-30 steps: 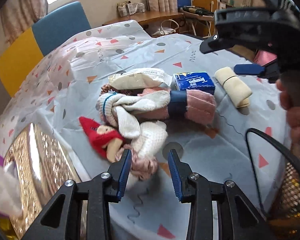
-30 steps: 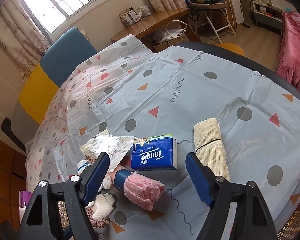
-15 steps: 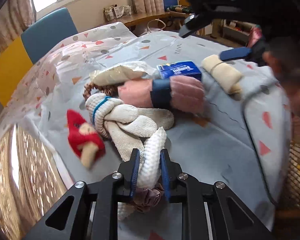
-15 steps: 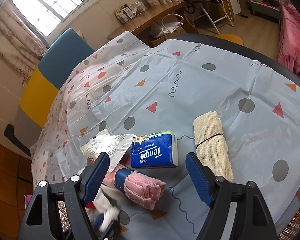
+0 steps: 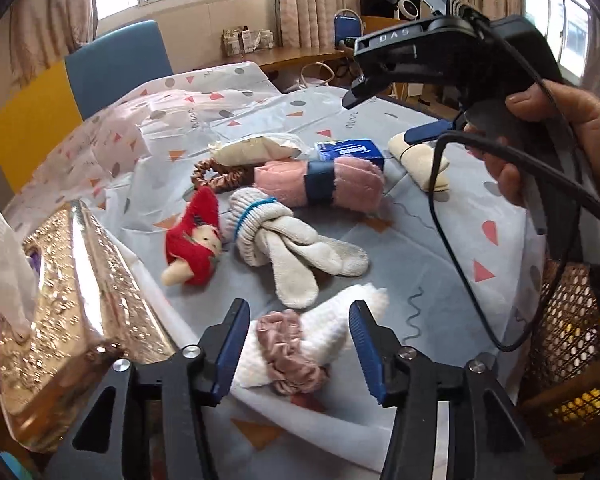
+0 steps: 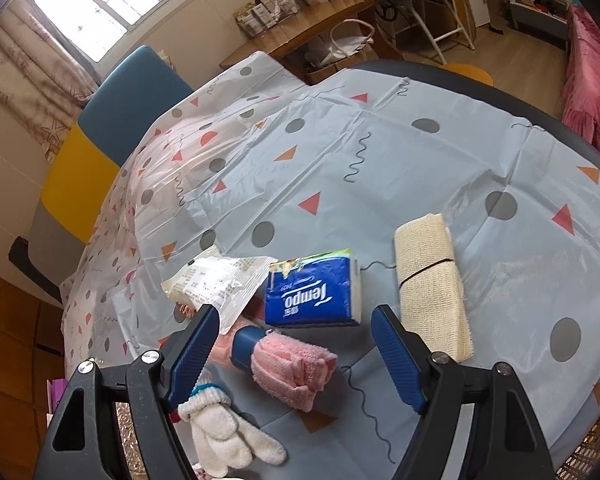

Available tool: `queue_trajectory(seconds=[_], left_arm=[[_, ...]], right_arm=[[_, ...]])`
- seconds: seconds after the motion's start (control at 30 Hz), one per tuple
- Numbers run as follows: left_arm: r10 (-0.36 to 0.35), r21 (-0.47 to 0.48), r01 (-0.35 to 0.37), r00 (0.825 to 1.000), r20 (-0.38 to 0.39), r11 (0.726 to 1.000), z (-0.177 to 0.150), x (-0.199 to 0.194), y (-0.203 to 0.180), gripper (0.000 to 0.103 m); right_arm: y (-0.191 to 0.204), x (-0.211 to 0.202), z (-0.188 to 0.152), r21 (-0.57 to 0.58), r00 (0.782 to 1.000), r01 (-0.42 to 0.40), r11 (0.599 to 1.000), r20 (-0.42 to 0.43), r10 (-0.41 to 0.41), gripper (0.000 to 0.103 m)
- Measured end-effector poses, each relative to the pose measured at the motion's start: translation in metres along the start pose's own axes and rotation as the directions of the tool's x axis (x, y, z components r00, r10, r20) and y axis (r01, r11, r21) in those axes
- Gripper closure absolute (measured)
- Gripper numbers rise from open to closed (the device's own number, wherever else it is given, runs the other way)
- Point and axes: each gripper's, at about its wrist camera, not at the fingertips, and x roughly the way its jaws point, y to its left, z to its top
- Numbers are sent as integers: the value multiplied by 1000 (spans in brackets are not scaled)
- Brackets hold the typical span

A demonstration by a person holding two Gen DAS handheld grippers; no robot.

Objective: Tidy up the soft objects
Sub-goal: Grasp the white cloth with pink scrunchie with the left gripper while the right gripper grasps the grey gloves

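My left gripper (image 5: pixel 298 314) hovers low over the near table edge, its jaws opening. A white rolled cloth (image 5: pixel 332 320) with a pink scrunchie (image 5: pixel 288 344) around it lies between them, and the pads do not press it. Beyond lie white gloves (image 5: pixel 276 232) tied with a blue band, a red doll (image 5: pixel 192 240), a pink towel roll (image 5: pixel 340 184), a brown scrunchie (image 5: pixel 216 176) and a cream cloth roll (image 5: pixel 416 160). My right gripper (image 6: pixel 295 314) stands open above the blue tissue pack (image 6: pixel 312 288) and the pink towel roll (image 6: pixel 292 368), holding nothing.
A gold tissue box (image 5: pixel 72 300) stands at the near left. A wicker basket (image 5: pixel 568 320) sits at the right edge. A white packet (image 6: pixel 220 284) lies beside the tissue pack. A person's hand (image 5: pixel 560 140) holds the right gripper. A blue and yellow chair (image 6: pixel 112 120) stands behind the table.
The left gripper closed on the white rolled cloth, drew it out of the pile toward the near edge, and its jaws have now spread apart. The right gripper stayed still.
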Motion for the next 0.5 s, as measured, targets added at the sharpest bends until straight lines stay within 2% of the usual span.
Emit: queue_trajectory(seconds=[0.07, 0.2, 0.27, 0.33, 0.43, 0.5], left_arm=[[38, 29, -37, 999, -24, 999, -2, 8, 1, 45], [36, 117, -32, 999, -29, 993, -12, 16, -14, 34], [19, 137, -12, 998, -54, 991, -21, 21, -19, 35], [5, 141, 4, 998, -64, 990, -29, 24, -20, 37], [-5, 109, 10, 999, -51, 994, -34, 22, -17, 37], [-20, 83, 24, 999, -45, 996, -35, 19, -12, 37]], right_arm=[[8, 2, -3, -33, 999, -38, 999, -16, 38, 23], [37, 16, -15, -149, 986, -134, 980, -114, 118, 23], [53, 24, -24, -211, 971, -193, 958, -182, 156, 23], [69, 33, -34, -267, 950, -247, 932, -258, 179, 33], [88, 52, -53, -337, 914, -290, 896, -374, 155, 35], [97, 63, -65, -397, 912, -260, 880, -400, 89, 35]])
